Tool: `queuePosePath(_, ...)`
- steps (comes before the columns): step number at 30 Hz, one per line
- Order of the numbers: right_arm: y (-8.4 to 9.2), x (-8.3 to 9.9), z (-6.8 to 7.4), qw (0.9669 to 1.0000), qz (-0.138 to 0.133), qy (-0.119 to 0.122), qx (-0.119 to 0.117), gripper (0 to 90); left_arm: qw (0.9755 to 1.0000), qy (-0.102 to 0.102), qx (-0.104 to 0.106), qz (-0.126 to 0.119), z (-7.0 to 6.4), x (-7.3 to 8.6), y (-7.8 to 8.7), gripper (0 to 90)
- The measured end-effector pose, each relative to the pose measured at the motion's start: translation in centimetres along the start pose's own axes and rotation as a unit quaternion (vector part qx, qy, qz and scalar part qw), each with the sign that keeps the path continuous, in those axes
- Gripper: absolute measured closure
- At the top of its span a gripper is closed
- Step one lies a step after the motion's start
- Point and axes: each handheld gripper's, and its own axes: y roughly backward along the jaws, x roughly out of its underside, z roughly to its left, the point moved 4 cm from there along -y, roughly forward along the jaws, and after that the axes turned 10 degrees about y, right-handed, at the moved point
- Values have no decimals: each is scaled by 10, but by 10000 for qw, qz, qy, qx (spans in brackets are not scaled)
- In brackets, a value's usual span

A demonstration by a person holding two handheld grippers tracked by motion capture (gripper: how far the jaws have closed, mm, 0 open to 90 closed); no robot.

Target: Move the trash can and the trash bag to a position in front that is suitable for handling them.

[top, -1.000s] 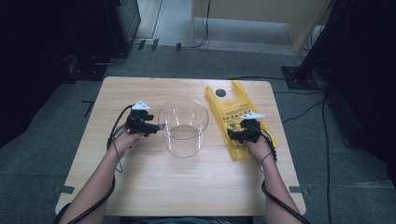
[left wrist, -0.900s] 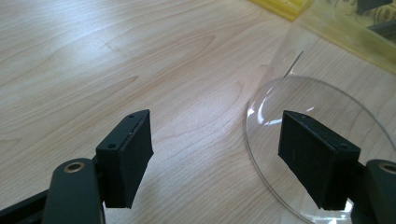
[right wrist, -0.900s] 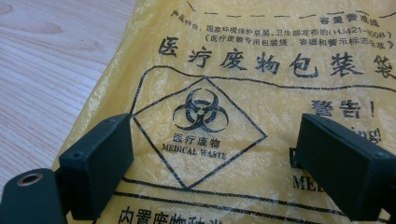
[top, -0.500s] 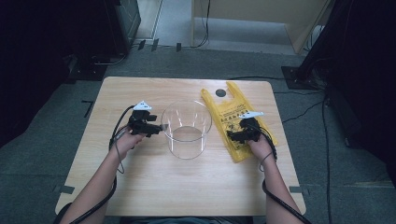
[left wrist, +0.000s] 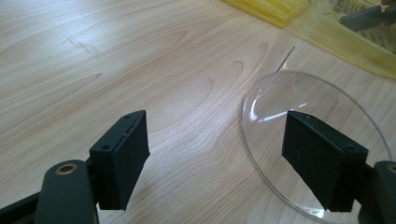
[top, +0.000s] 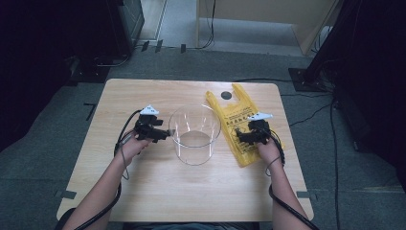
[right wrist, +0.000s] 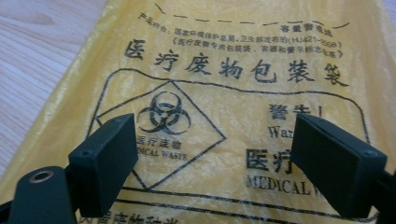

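Overhead, we see the clear container (top: pixel 194 133) at the table's (top: pixel 143 191) centre, our left gripper (top: pixel 165 134) just beside its left wall, and our right gripper (top: pixel 241 137) over the yellow bag (top: pixel 234 115) lying flat to its right. Along the left gripper, its jaws stand spread, the container's base between them. Along the right gripper, jaws spread above the bag's biohazard print (right wrist: pixel 163 113).

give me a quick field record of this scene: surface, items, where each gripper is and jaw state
surface: light wooden table
item 1: clear round container, upright, mid-table
item 2: yellow medical waste bag, lying flat, right of the container
left gripper: jaws open, at the container's left wall, one jaw seen through the clear wall
right gripper: jaws open, low over the bag's biohazard print; contact cannot be told
small dark round spot: on the table near the bag's handles
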Motion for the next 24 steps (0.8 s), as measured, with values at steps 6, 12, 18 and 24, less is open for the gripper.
queuePosePath(6, -3, 3, 1, 10000, -22, -42, -71, 138, 9999, 41, 47, 133, 3, 2, -1, 188)
queuePosePath(12, -6, 7, -1, 9994, -176, -288, -98, 119, 9995, 186, 99, 219, 3, 3, -2, 188)
queuePosePath(18, -6, 7, -2, 9994, -191, -257, -136, 119, 9994, 43, 71, 349, 3, 5, 0, 189)
queuePosePath(24, -6, 7, -2, 9994, -198, -251, -131, 124, 9995, 116, -36, 287, 6, 4, 1, 189)
